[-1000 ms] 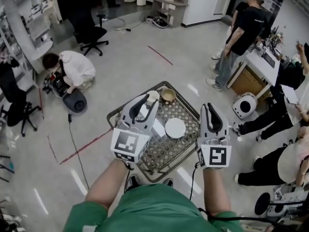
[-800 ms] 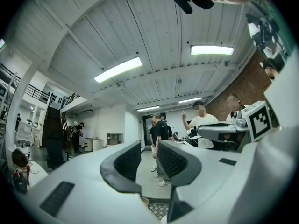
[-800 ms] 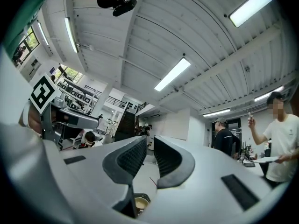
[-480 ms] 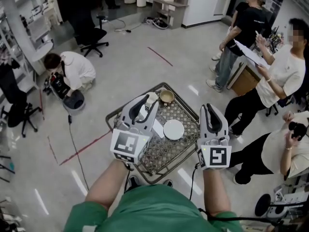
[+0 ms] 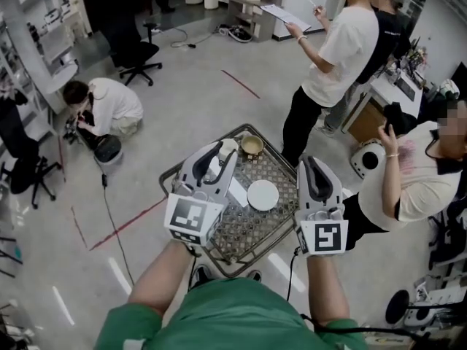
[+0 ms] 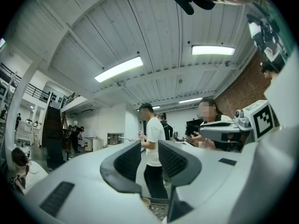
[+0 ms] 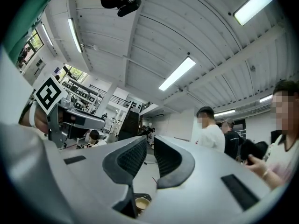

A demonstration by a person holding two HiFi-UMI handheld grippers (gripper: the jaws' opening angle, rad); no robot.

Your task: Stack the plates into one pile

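Observation:
A white plate (image 5: 263, 195) lies on the patterned top of a small metal-rimmed table (image 5: 219, 262) in the head view. Farther back stand a tan bowl (image 5: 252, 146) and a white dish (image 5: 230, 146), with a flat white card (image 5: 238, 192) beside the plate. My left gripper (image 5: 217, 153) hovers above the table's left half, its jaws (image 6: 149, 146) a narrow gap apart with nothing between them. My right gripper (image 5: 315, 163) hangs over the table's right edge, pointing about level. Its jaws (image 7: 150, 141) are slightly apart and empty. The bowl (image 7: 142, 203) shows below them.
A person in a white shirt (image 5: 328, 57) stands with a clipboard just beyond the table's far right corner. Another person (image 5: 408, 184) is close on the right. Someone crouches at the left (image 5: 109, 104). A cable (image 5: 117, 224) runs across the floor.
The person in the white shirt has walked from the right edge to just behind the table. Both grippers and the plate have stayed almost where they were.

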